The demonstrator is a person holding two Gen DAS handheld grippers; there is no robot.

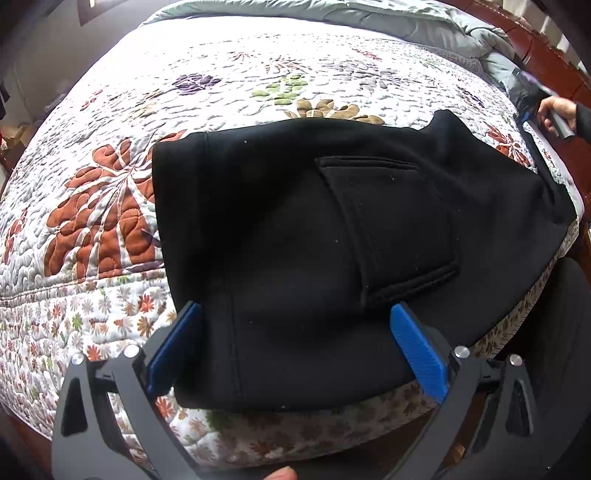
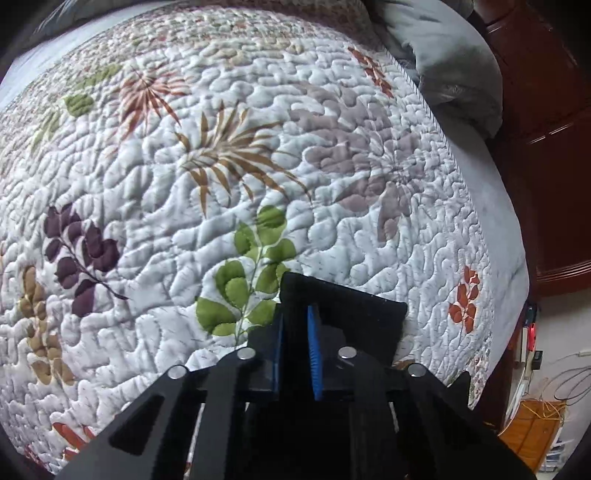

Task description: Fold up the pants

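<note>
One pair of black pants (image 1: 295, 240), thick fleece-like knit, spread flat across the near side of a bed; one square patch pocket (image 1: 391, 229) stitched on top, facing up, and one vertical seam running down toward the near hem. Two tongs in play. Left tongs (image 1: 295, 343) spread wide over the near edge of the pants, two ribbed blue pads (image 1: 417, 350) standing on either side of the cloth, pressing nothing. Right tongs (image 2: 295, 343) pinched nearly shut on a folded black edge of the pants (image 2: 351, 306), cloth caught between the blue pads and sticking up just beyond them. From the left wrist camera, a hand (image 1: 557, 114) in a dark sleeve gripping a handle at the far right edge of the bed.

Beneath it all, one white quilted bedspread (image 2: 147, 206), puffy meander stitching, printed with leaves and fronds in rust, green, purple, tan and grey; a band of small flowers along its near border. One grey padded comforter (image 1: 424, 22) bunched at the head of the bed. Dark reddish wood bed frame (image 2: 546, 147) along the right side. Beyond it, a pale wall with loose cables and an orange wooden piece of furniture (image 2: 535, 435) on the floor.
</note>
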